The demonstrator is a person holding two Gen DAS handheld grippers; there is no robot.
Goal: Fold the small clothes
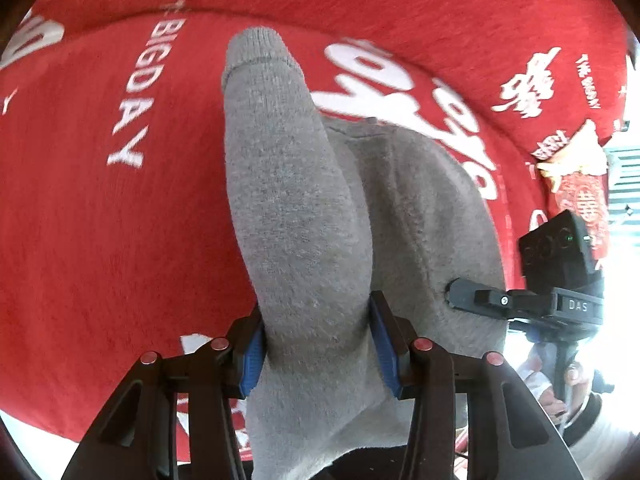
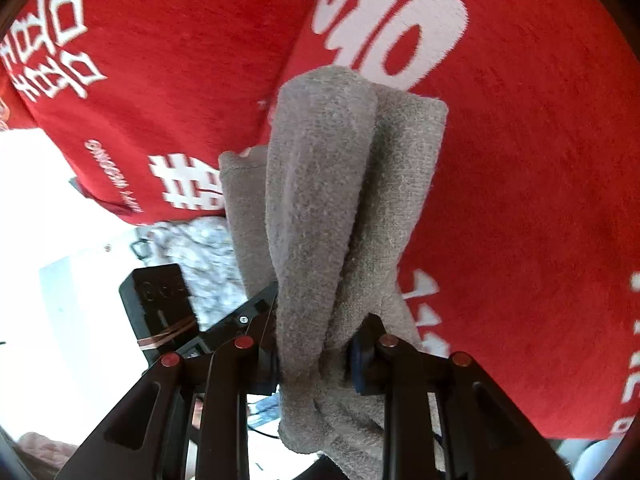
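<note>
A grey knitted sock (image 1: 296, 200) hangs over the red cloth. Its cuff end points away from me in the left wrist view, and a second grey fold (image 1: 424, 208) spreads out to its right. My left gripper (image 1: 316, 312) is shut on the sock, the blue pads (image 1: 252, 356) pressing both sides of it. At the right edge of that view, my right gripper (image 1: 454, 298) bites into the grey fold. The right wrist view shows the same grey sock (image 2: 320, 184) bunched and pinched in my right gripper (image 2: 320, 316). The left gripper (image 2: 248, 312) is close on its left.
A red cloth with white lettering (image 1: 100, 220) covers the surface under both grippers. A red and gold packet (image 1: 580, 188) lies at its right edge. Beyond the cloth's edge I see a grey-white patterned fabric (image 2: 200, 248) and a bright white area (image 2: 60, 280). A hand (image 1: 572, 376) holds the right gripper.
</note>
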